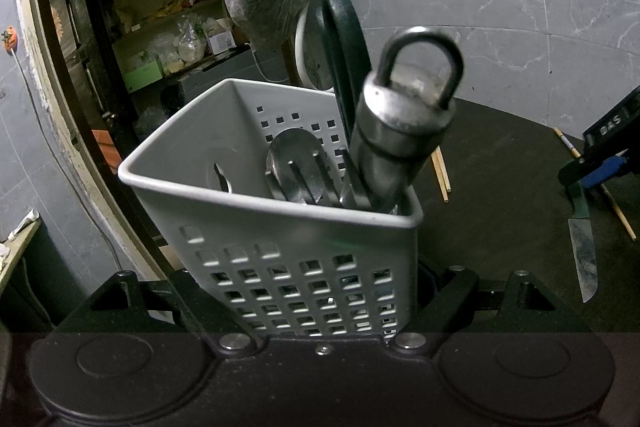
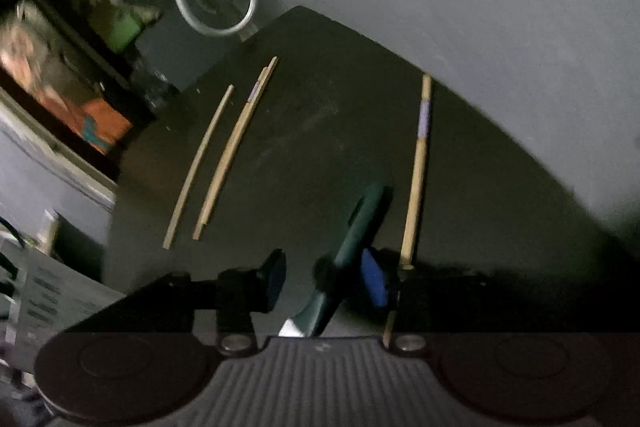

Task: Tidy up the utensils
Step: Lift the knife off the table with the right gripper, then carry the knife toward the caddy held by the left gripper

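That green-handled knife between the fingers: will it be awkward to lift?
The knife looks stiff, so it probably won't bend. Its smooth green handle may slip against the fingers. Gripped at the handle, the metal blade end would likely tip down.

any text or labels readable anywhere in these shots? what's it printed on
"DAS" in pale letters on the black body of the right tongs, cut off by the frame edge, so perhaps part of a longer word.
Box on the back shelf: a label, too small to read.
Right wrist view: nothing readable; it is blurred.
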`<state>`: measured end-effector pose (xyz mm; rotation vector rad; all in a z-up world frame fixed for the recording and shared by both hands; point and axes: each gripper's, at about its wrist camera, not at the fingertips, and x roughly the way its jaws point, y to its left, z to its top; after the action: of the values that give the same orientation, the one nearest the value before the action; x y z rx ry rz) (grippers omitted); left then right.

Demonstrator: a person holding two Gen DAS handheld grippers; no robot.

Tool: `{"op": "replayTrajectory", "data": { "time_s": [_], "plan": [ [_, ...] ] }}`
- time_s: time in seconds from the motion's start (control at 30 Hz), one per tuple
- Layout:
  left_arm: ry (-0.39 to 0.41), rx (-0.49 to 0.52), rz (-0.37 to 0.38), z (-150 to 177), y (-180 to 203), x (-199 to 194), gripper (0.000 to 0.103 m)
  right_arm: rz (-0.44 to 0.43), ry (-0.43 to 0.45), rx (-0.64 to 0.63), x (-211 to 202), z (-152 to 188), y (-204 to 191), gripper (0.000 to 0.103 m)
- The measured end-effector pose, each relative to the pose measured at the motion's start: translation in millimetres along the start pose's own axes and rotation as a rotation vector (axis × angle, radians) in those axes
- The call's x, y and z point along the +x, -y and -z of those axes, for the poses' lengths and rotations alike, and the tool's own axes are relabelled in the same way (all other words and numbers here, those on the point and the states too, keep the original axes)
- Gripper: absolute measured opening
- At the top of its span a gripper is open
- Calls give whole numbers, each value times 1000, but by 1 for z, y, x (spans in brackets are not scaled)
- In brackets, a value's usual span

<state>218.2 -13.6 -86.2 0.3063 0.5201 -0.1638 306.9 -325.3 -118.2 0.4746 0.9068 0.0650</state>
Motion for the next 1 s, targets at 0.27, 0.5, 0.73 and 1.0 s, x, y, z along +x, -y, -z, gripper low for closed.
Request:
{"op": "replayTrajectory", "data": {
  "time_s": [0.27, 0.5, 0.73, 1.0],
  "plan": [
    [1, 2, 0, 0, 0, 0, 85, 93, 24, -209, 3, 14, -32, 15],
    [5, 7, 5, 0, 0, -1, 85, 208, 29, -522, 1, 30, -82, 13],
    [12, 11, 10, 0, -2, -1, 85, 338, 56, -929, 4, 78, -133, 12],
    [16, 14, 18, 2, -3, -1, 85, 280, 7, -792, 2, 61, -121, 13]
  ]
}}
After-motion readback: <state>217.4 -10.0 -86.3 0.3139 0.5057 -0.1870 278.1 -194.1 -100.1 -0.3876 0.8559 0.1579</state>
